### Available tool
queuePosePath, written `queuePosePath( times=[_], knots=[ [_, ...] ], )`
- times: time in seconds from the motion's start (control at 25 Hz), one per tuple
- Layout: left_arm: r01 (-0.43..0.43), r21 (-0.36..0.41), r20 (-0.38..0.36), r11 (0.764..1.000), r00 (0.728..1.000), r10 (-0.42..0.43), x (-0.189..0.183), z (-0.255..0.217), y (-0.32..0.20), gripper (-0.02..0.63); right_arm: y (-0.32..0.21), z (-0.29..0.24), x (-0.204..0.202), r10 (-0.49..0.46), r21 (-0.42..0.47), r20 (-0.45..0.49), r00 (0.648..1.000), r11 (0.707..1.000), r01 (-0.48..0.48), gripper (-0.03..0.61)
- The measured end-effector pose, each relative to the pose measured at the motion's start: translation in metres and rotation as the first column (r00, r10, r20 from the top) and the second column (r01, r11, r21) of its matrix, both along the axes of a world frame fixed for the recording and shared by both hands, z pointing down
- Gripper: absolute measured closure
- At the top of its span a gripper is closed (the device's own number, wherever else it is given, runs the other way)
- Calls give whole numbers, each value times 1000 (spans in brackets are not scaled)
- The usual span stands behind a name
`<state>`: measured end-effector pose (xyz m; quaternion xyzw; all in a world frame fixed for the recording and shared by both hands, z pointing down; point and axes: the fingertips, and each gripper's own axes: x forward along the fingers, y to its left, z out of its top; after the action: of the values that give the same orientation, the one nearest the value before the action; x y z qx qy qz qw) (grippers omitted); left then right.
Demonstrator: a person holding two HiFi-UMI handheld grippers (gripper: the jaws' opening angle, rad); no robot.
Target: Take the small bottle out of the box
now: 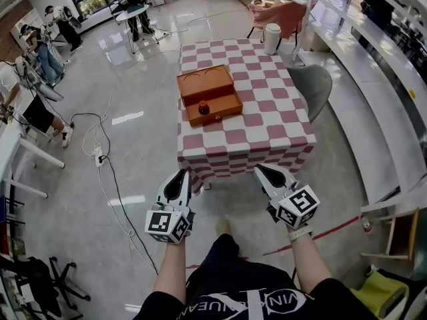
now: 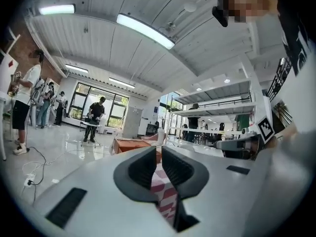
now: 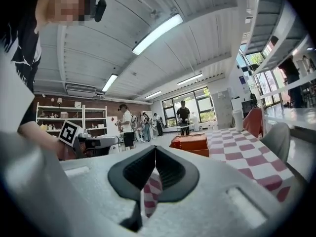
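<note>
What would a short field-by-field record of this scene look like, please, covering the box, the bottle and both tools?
Table: red-and-white checked top
Box: orange, on the table, open
Lid: lies open behind the box
Small bottle: dark red, inside the box
Left tool: short of the table, jaws together, empty
Right tool: short of the table, jaws together, empty
Task status: bottle not yet taken out

An open orange wooden box [image 1: 208,84] lies left of centre on the red-and-white checked square table [image 1: 267,115] (a small dark-red bottle [image 1: 204,109] stands in its near half). A white cylindrical container [image 1: 271,37] stands at the far right corner.
</note>
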<state>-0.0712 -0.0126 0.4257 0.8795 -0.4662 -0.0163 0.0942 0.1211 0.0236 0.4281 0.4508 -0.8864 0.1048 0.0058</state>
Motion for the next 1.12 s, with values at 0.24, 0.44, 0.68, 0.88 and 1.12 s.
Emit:
queuePosePath(
  times=[0.24,0.44,0.68,0.88,1.12],
  knots=[
    [-7,-6,-5,1000,1000,7,3,0,-36,578,-37,3,4,7,-21,-1,1000,1000,-7,572],
    [-3,-16,0,1000,1000,3,-2,3,-66,578,-67,4,-1,2,-28,-5,1000,1000,-2,572],
    [-8,-28,-6,1000,1000,8,-1,6,-105,578,-102,11,1,8,-50,-8,1000,999,-8,572],
    [-17,-44,-6,999,1000,17,-2,16,-133,578,-131,20,-3,9,-66,-5,1000,998,-9,572],
    [-18,-57,-7,998,1000,18,-10,27,-160,578,-153,26,-15,-3,-69,-2,1000,998,3,572]
  ],
)
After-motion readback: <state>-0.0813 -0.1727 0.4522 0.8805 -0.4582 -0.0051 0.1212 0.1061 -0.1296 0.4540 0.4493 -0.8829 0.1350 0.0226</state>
